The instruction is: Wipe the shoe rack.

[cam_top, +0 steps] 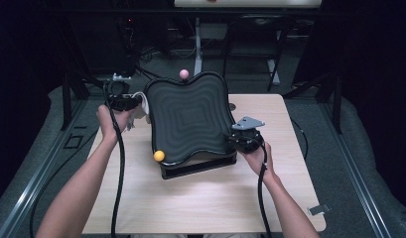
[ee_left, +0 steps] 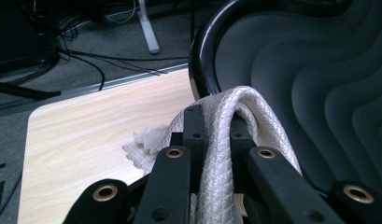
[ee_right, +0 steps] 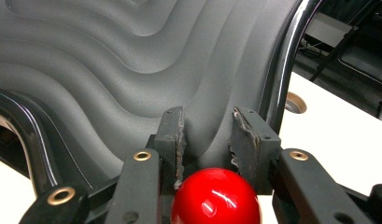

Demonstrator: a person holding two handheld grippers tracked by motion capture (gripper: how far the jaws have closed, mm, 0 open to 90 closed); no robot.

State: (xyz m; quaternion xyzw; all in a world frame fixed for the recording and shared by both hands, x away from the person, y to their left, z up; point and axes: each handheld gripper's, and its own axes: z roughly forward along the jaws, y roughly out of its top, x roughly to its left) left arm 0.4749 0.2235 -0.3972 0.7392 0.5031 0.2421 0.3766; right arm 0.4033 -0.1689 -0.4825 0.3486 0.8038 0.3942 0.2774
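On the surface: a wooden top carries a black tray with a wavy, stepped grey inside, raised on a dark base.
Tray tilt: the far edge stands higher than the near edge in the high view, so the tray slopes toward the person.
Knobs: a pink ball sits at the tray's far rim, an orange ball at its near left corner, a red ball at its right side.
Left tongs: at the tray's left edge, held in the left hand; the jaws are together, clamped on a white cloth.
Cloth: woven, off-white, it runs up between the left jaws and arches over their tips, touching the tray's glossy black rim; a frayed end lies on the wood just beside the rim.
Right tongs: at the tray's right edge, held in the right hand; in the right gripper view the jaws stand a little apart, one on each side of the red ball, which lies low between them; whether the pads press on it cannot be told.
Cables: a black cable trails from each gripper back along the forearm.
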